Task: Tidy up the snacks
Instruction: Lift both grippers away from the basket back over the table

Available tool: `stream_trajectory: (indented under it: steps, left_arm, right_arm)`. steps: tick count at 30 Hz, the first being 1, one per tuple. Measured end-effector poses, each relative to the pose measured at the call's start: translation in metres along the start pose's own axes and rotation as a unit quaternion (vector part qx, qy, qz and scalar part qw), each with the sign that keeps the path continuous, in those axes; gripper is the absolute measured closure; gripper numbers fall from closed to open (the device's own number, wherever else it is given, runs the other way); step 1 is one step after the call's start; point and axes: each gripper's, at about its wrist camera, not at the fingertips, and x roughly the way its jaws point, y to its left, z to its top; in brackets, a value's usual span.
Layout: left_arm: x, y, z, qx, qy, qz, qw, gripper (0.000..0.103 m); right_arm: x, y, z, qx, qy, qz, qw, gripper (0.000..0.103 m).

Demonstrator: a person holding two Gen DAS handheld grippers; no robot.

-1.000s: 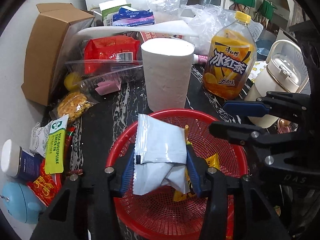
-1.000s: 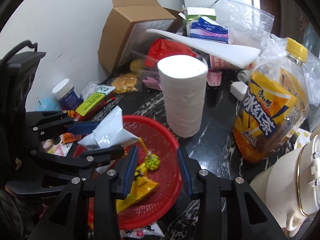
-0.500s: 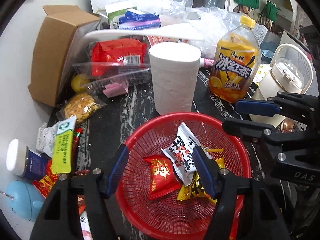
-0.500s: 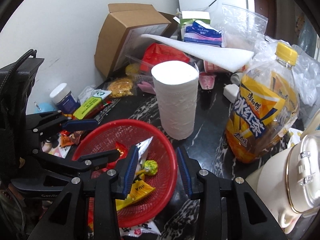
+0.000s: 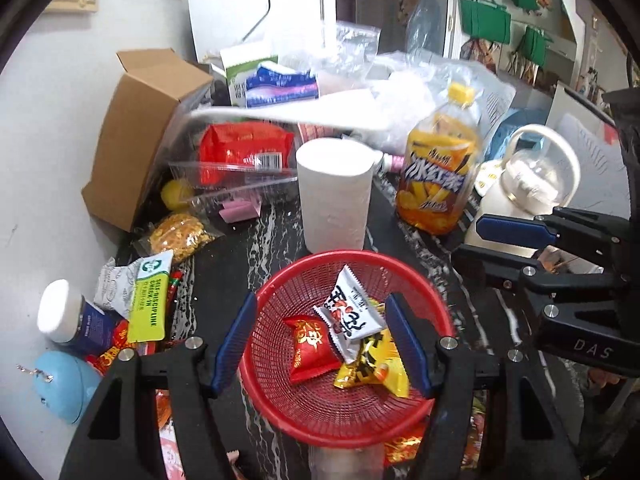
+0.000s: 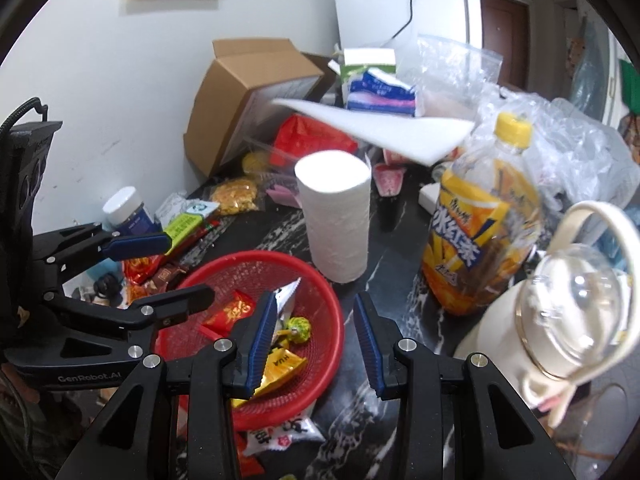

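Observation:
A red mesh basket point(image 5: 340, 255) sits on the dark marble table and holds a white snack packet point(image 5: 350, 312), a red packet point(image 5: 310, 350) and a yellow packet point(image 5: 372, 368). My left gripper point(image 5: 320, 340) hangs open above the basket with nothing between its pads. In the right wrist view the basket point(image 6: 240, 258) lies lower left, with the red packet point(image 6: 230, 312), a green lollipop point(image 6: 298, 326) and the yellow packet point(image 6: 280, 364) inside. My right gripper point(image 6: 314, 340) stands open and empty over the basket's right rim. The left gripper point(image 6: 176, 272) shows at the left there.
A toilet paper roll point(image 5: 334, 196) stands just behind the basket, an iced tea bottle point(image 5: 438, 176) and a cream kettle point(image 5: 524, 184) to its right. Loose snack packets point(image 5: 148, 300), a white-lidded jar point(image 5: 64, 316) and a cardboard box point(image 5: 140, 132) crowd the left side.
The left gripper opened and let go of the white packet, which now lies in the basket. Both grippers have lifted and drawn back from the basket.

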Motion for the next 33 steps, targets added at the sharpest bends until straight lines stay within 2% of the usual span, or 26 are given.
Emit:
stream_trajectory:
  steps: [11, 16, 22, 33]
  left_arm:
    - [-0.087, -0.008, -0.003, 0.0, -0.08, -0.004, 0.9968, 0.038]
    - [-0.12, -0.015, -0.014, 0.007, -0.118, 0.007, 0.993, 0.038]
    - [-0.147, -0.024, -0.031, 0.022, -0.13, -0.002, 0.9912, 0.038]
    - [-0.162, -0.039, -0.066, 0.031, -0.122, -0.021, 0.9918, 0.038]
  right_arm:
    - [-0.076, 0.031, -0.001, -0.015, -0.06, -0.015, 0.998, 0.063]
    - [-0.112, 0.046, -0.009, -0.02, -0.086, -0.023, 0.996, 0.063]
    - [-0.141, 0.064, -0.024, -0.024, -0.102, -0.029, 0.994, 0.063]
    - [-0.168, 0.078, -0.061, -0.013, -0.111, -0.039, 0.993, 0.052]
